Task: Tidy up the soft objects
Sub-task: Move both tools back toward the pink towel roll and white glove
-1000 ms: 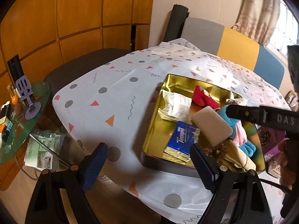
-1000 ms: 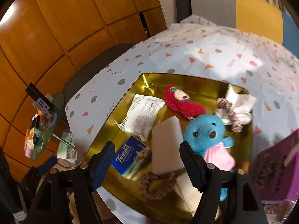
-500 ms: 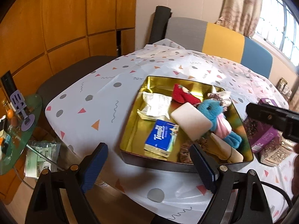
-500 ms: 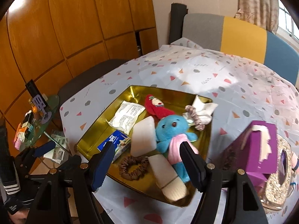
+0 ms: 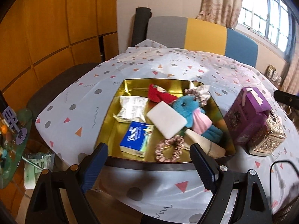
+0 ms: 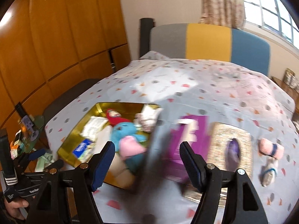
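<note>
Right wrist view has changed most: a second ago it looked straight down into the gold tin point(image 6: 69, 145); now the tin sits low at the left and the frame takes in the whole patterned tablecloth point(image 6: 214, 93), smeared by motion. We read this as the right gripper point(image 6: 146, 158) pulling up and back from the tin while swinging right. Its jaws are spread, with nothing between them.

Left wrist view shows the same retreat on a smaller scale. The tin point(image 5: 115, 100) was cut off at the frame's right edge a second ago; now all of it is visible, with the left gripper point(image 5: 148, 168) hovering just off its near rim, jaws spread and empty.

Tin contents, unchanged in arrangement over the second: blue plush toy point(image 5: 188, 106) in a pink dress, white sponge point(image 5: 166, 119), red plush point(image 5: 158, 95), blue tissue pack point(image 5: 137, 138), pink scrunchie point(image 5: 169, 149).

Newly revealed beside the tin: purple box point(image 5: 244, 115), touching an ornate gold box point(image 5: 267, 138). Farther right, well apart from the tin, a pink rolled cloth point(image 6: 271, 150) and a small pale item point(image 6: 268, 173) too blurred to identify lie loose on the tablecloth.

Our judgement: one placement is finished, both tools are free, and the loose soft pieces at right are the likely next pick for the right gripper.
</note>
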